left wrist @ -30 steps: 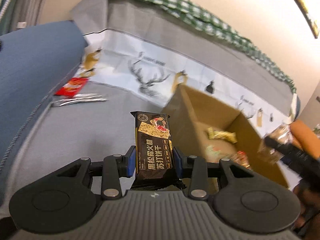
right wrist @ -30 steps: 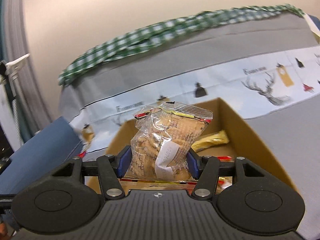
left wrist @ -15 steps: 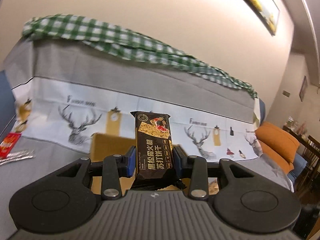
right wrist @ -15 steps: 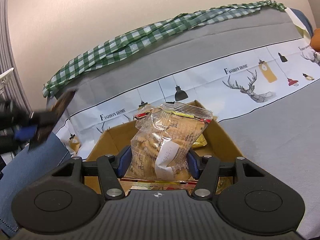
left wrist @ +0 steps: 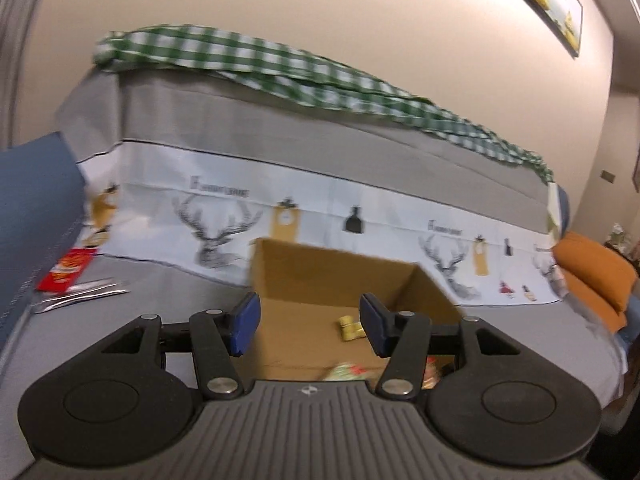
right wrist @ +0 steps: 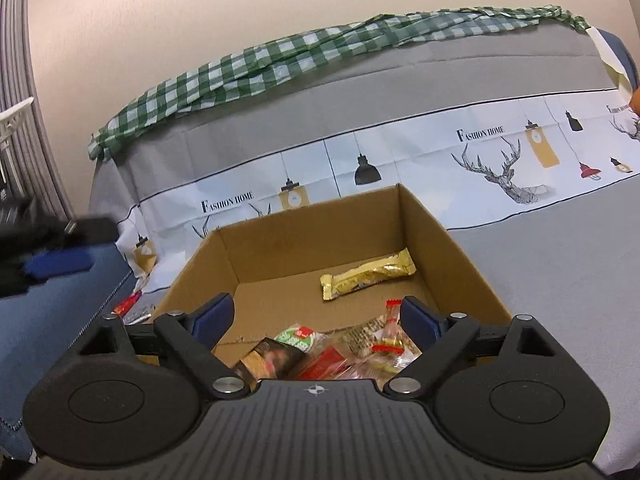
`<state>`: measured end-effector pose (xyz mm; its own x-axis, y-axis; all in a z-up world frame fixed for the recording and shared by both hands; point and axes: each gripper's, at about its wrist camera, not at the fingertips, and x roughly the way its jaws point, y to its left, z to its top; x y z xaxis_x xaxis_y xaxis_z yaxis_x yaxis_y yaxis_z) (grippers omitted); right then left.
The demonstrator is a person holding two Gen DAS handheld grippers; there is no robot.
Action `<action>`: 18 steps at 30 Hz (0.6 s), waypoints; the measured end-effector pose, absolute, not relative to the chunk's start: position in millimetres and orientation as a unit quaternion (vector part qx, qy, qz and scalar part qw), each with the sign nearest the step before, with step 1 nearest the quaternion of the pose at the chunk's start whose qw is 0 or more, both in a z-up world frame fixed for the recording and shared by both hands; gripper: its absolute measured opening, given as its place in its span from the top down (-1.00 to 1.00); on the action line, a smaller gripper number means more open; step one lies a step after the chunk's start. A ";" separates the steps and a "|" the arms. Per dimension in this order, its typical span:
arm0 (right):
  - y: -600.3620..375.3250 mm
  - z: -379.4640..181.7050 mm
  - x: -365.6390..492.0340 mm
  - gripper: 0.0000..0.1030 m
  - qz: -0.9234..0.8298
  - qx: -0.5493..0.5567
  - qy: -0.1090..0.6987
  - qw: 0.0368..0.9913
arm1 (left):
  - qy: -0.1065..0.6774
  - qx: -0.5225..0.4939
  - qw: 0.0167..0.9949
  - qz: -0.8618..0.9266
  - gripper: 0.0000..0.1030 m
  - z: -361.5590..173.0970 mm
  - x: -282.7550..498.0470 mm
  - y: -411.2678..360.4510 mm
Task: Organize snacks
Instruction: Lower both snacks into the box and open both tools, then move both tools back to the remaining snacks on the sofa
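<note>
Snacks [right wrist: 320, 348] lie piled in the near end of the box [right wrist: 452, 240] on the sofa, both tools, left [left wrist: 306, 322] and right [right wrist: 316, 318], poised over it, jaws opening and empty, likely because each was positioned to drop.

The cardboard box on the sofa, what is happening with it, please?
A person is sorting snacks into the cardboard box with two handheld tools. The left tool and the right tool are over the box, both opening, with nothing between their pads. A gold bar and other packets lie inside. A red packet waits on the sofa outside.
</note>
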<state>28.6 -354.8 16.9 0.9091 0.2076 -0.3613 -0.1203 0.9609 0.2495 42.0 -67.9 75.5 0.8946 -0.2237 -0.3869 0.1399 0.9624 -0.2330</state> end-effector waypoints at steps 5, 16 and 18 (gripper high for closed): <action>-344.8 16.2 23.8 -0.74 0.086 0.092 0.196 0.972 | 0.220 -0.073 0.969 -0.087 0.13 53.5 31.2 -22.3; -336.2 15.2 17.7 0.12 0.085 0.118 0.198 0.969 | 0.227 -0.005 0.974 -0.020 0.69 -1.5 22.8 46.0; -330.8 16.3 16.1 0.13 0.087 0.119 0.194 0.970 | 0.225 -0.008 0.974 -0.026 0.69 -0.9 21.2 49.1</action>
<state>16.1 -330.8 16.3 0.9094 0.2142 -0.3564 -0.1215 0.9566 0.2650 21.2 49.1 -0.9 0.8978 -0.0537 -0.4371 0.0464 0.9985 -0.0273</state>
